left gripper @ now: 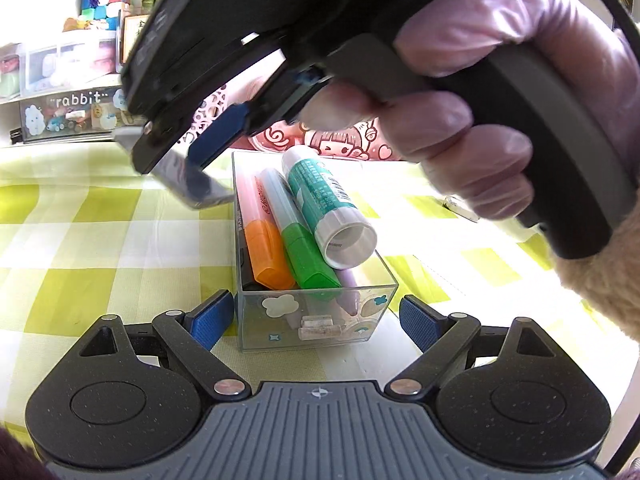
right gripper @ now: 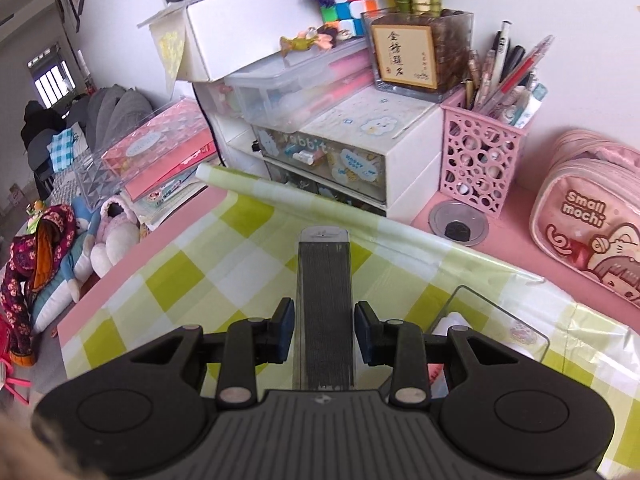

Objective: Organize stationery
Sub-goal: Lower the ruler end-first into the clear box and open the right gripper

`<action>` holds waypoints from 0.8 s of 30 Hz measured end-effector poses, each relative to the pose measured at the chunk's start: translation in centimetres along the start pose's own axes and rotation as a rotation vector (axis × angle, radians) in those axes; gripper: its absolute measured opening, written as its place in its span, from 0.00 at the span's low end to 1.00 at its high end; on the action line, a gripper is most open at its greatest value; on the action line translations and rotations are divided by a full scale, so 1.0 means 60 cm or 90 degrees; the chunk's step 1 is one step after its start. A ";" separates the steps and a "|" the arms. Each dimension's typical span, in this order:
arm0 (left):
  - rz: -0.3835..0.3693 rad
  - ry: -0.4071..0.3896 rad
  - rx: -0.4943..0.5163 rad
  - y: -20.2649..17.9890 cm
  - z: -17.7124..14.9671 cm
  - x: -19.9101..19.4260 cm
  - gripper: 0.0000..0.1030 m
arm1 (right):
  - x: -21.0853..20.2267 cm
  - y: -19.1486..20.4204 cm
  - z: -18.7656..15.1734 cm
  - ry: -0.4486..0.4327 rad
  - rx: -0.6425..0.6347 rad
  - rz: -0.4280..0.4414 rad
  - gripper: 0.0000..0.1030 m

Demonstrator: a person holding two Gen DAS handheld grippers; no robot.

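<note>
A clear plastic box (left gripper: 316,322) stands on the checked cloth. It holds an orange highlighter (left gripper: 266,252), a green highlighter (left gripper: 308,256), a teal glue stick (left gripper: 328,204) and a purple pen. My left gripper (left gripper: 316,322) is open, its blue pads on either side of the box's near end, not touching. My right gripper (right gripper: 324,330) is shut on a flat clear case of dark pencil leads (right gripper: 325,280) and holds it above the cloth, left of the box; it also shows in the left wrist view (left gripper: 200,176). The box's rim (right gripper: 500,316) shows at the right.
White drawer units (right gripper: 344,152) stand at the back with a pink pen basket (right gripper: 480,160) and a glass plant pot (right gripper: 420,48). A pink pencil pouch (right gripper: 588,232) lies at the right. The rolled cloth edge (right gripper: 304,196) crosses the desk.
</note>
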State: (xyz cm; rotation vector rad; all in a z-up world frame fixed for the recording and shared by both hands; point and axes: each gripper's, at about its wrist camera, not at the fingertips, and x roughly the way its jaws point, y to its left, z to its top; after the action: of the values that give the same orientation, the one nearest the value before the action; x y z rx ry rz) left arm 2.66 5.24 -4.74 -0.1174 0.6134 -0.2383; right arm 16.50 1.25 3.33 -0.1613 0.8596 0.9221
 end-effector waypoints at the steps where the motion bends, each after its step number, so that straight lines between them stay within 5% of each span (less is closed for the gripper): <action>1: 0.000 0.000 0.000 0.000 0.000 0.000 0.84 | -0.007 -0.005 -0.001 -0.007 0.011 -0.003 0.61; 7: 0.000 0.000 0.000 0.000 0.000 0.000 0.84 | -0.048 -0.031 -0.018 -0.043 0.074 -0.029 0.62; 15: 0.000 0.000 0.000 0.000 0.000 0.000 0.84 | -0.102 -0.026 -0.055 -0.085 0.098 -0.138 0.62; 24: 0.000 0.000 0.001 0.000 0.000 0.000 0.83 | -0.112 -0.029 -0.081 -0.081 0.157 -0.139 0.60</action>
State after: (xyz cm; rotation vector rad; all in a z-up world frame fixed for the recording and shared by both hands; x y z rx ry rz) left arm 2.68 5.26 -4.75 -0.1167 0.6136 -0.2389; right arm 12.89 -6.36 4.49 0.0166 0.8113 0.6099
